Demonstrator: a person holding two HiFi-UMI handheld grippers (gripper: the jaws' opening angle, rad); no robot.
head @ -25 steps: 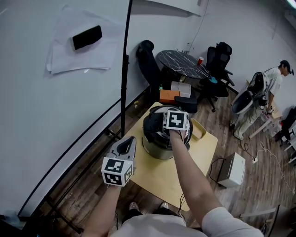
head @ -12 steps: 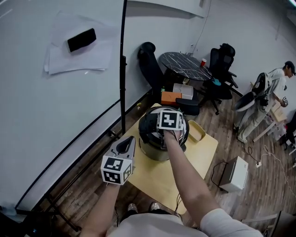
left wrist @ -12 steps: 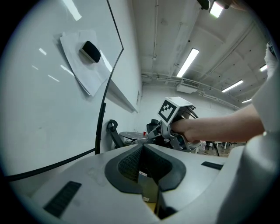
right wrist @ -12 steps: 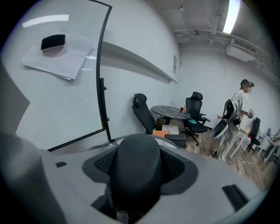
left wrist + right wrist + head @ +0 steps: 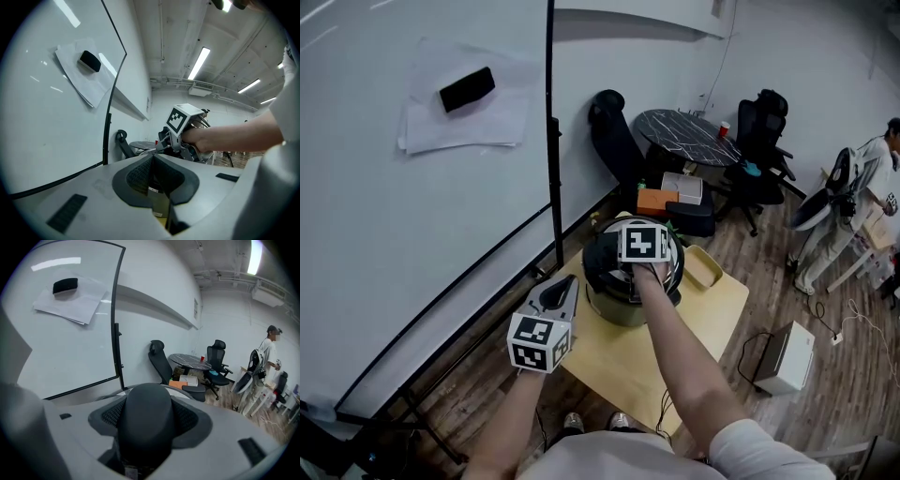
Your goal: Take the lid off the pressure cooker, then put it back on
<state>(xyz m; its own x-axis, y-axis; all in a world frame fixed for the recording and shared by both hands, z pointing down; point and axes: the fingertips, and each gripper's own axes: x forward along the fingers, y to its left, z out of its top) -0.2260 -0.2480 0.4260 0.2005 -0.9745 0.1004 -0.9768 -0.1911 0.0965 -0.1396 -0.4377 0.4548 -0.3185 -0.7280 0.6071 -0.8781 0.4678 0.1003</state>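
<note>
A steel pressure cooker (image 5: 619,305) stands on a small wooden table (image 5: 712,314). Its lid (image 5: 602,261) lies on top of the pot; I cannot tell whether it is locked down. My right gripper (image 5: 636,272) reaches down from above and is shut on the lid's black knob (image 5: 145,411), which fills the space between its jaws. The lid's bright rim (image 5: 187,391) shows behind the knob. My left gripper (image 5: 561,291) hovers off the table's left edge, apart from the cooker, its pads (image 5: 140,176) pressed together with nothing between them.
A shallow wooden tray (image 5: 701,265) lies on the table to the right of the cooker. A whiteboard (image 5: 412,206) on a black stand is at the left. Behind stand office chairs, a round black table (image 5: 684,127) and boxes. A white box (image 5: 786,356) and a person (image 5: 862,187) are at the right.
The head view has shifted slightly. My right gripper stays shut on the knob over the pot, and the left gripper hangs in the same place.
</note>
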